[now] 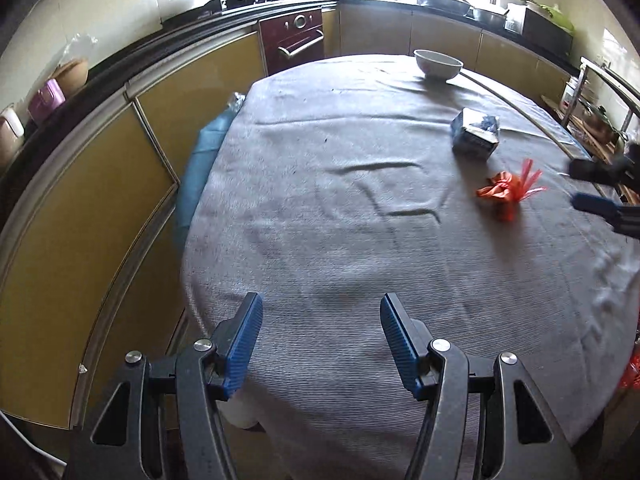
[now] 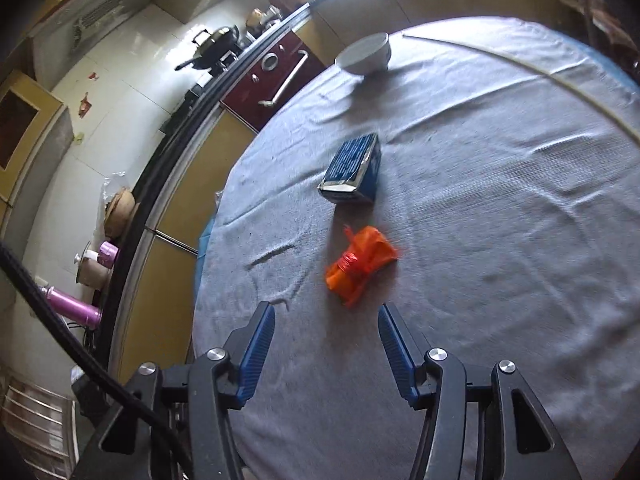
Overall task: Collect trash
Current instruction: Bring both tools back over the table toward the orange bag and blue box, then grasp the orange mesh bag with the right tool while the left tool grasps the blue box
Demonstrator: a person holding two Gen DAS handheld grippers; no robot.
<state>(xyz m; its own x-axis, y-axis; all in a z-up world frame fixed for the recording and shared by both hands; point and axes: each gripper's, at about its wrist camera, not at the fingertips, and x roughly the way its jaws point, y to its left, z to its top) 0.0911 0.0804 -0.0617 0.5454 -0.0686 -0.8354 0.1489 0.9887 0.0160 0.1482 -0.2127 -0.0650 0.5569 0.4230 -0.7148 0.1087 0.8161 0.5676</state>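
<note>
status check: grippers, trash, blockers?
Left gripper open, empty, over near table edge. Right gripper open, empty, just short of orange wrapper. Blue carton beyond it, white bowl farther back. Nothing between jaws and wrapper.

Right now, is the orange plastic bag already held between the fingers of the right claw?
No, the orange plastic bag lies on the grey tablecloth ahead of the open, empty right claw.

Right gripper cut off by left-wrist view's edge (only 2 fingertips show); blue carton print too blurred to read.
</note>
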